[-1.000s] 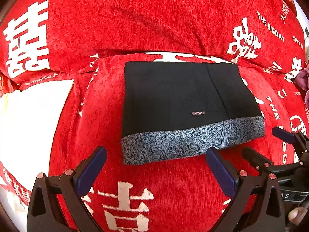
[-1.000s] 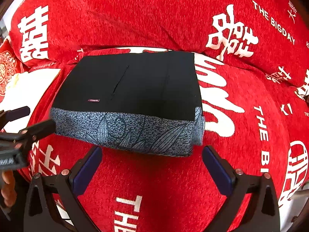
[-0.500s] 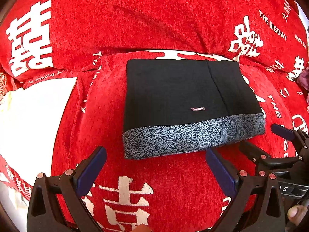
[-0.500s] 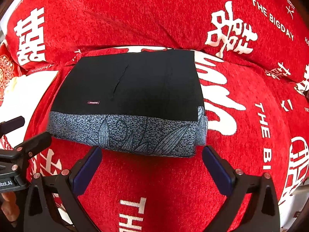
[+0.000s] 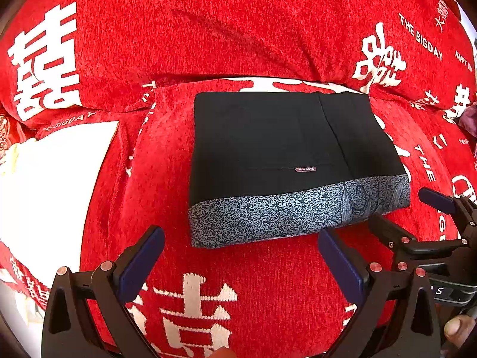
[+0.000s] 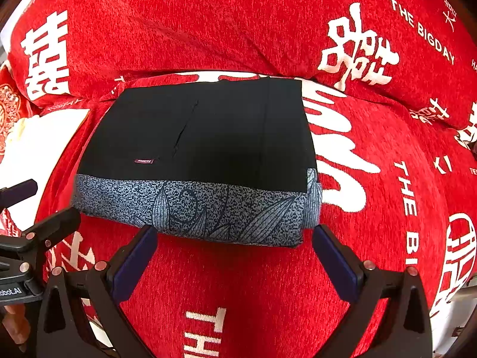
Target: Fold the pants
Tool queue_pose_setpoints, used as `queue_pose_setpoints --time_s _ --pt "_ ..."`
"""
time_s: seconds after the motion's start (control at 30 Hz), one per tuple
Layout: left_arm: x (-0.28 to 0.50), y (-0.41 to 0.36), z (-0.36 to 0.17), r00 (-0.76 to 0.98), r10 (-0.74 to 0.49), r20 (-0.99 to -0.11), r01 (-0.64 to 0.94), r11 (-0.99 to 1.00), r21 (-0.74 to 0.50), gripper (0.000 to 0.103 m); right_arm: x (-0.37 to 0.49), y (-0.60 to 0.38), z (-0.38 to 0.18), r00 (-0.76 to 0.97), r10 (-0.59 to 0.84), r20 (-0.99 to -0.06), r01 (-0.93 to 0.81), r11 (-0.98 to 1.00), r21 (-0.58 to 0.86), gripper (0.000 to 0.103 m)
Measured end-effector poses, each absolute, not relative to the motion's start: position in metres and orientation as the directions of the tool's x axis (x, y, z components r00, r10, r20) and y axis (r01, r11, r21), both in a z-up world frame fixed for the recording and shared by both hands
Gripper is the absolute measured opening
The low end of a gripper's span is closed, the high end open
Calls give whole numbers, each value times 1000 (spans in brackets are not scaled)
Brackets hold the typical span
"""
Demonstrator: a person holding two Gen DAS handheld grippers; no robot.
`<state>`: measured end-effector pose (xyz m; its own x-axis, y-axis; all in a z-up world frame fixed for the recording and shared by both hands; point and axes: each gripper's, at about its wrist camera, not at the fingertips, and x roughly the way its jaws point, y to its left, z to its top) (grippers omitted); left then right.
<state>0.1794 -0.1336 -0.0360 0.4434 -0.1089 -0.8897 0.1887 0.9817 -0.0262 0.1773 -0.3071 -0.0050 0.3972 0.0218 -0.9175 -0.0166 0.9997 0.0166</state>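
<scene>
The pants, folded into a neat black rectangle with a grey patterned band at the near edge, lie flat on the red cushion, and just before this band the left gripper and the right gripper both hover released, holding nothing.

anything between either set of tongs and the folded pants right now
Nothing visible does. The folded pants lie alone on the red cover, and only bare cover separates their patterned edge from the open left tongs and the open right tongs, which sit just short of it.
</scene>
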Motion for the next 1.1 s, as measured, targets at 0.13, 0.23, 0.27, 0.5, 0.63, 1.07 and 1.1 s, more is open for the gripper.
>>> queue_pose_setpoints --time_s 0.13,0.23,0.27,0.5,0.63,1.07,1.1 --pt "180 -134 -36 445 -109 -889 192 981 -25 103 178 -306 -5 397 24 -917 -23 1000 16 103" --pt "179 -135 -35 445 -111 -888 197 980 -24 103 179 -306 -5 398 24 -917 -23 1000 16 103" --pt "179 -136 -34 446 -110 -888 198 980 -22 103 179 -307 -5 398 24 -917 -23 1000 16 103" --pt "178 -136 -33 447 -111 -888 200 979 -22 103 179 -307 -5 399 25 -917 -25 1000 16 103" --pt "178 -136 -33 447 -114 -888 200 979 -25 103 178 -307 -3 401 24 -916 -26 1000 15 103" --pt "177 -138 -31 449 -116 -886 197 980 -29 103 177 -306 -3 401 24 -916 -25 1000 15 103" --pt "177 -138 -31 448 -116 -887 197 980 -29 103 177 -306 -2 401 23 -916 -25 1000 14 103"
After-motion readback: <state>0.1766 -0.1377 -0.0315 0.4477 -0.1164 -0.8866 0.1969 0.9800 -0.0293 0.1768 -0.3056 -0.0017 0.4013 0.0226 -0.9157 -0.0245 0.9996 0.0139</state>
